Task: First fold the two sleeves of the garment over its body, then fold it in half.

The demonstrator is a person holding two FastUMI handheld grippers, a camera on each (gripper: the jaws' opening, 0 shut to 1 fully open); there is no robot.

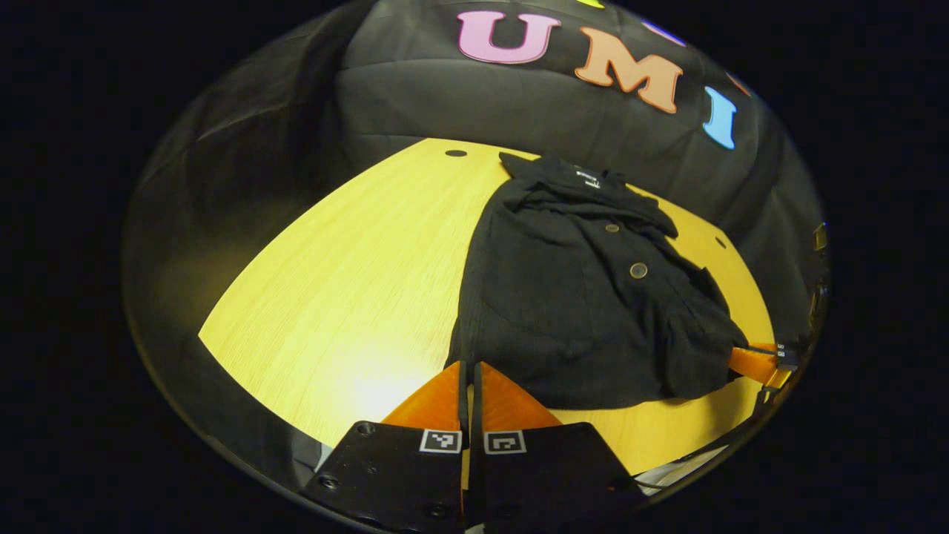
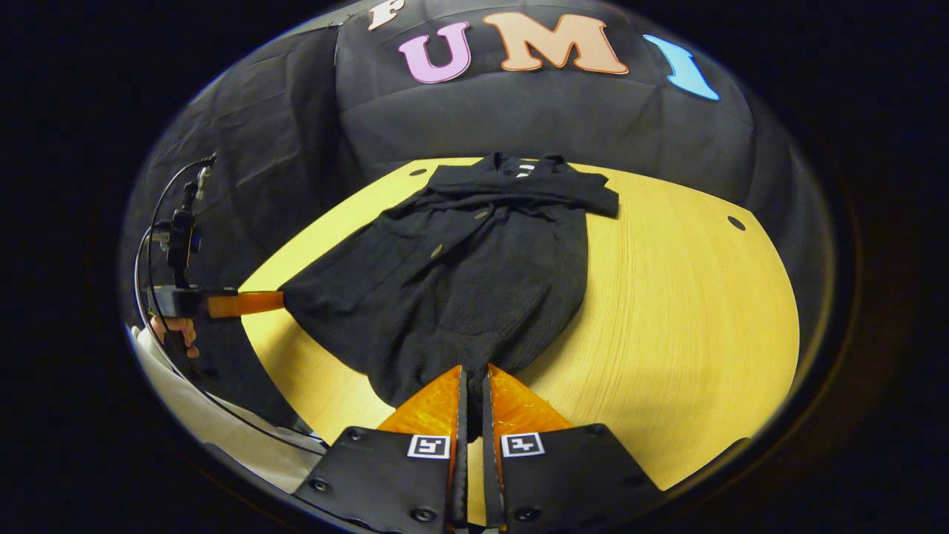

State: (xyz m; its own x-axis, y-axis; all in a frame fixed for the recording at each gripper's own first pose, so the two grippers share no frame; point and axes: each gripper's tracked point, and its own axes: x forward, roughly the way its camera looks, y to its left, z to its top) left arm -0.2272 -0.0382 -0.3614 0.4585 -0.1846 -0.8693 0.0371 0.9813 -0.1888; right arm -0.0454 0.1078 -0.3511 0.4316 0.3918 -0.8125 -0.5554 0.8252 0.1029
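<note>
Pinching hem corners of black garment [image 2: 474,274], sleeves folded in, both fingers closed: left gripper [image 1: 468,378], right gripper [image 2: 471,386].

The left tongs [image 1: 470,386] have two translucent orange, ribbed, wedge-shaped fingers on black plates studded with dark screws, each plate carrying a small square black-and-white marker. The right tongs [image 2: 471,393] are built alike: orange fingers, black screwed plates, two square markers. In the right gripper view, thin black cables loop from the far tongs' black body, and the person's hand [image 2: 176,334] emerges from a white sleeve [image 2: 215,430]
</note>
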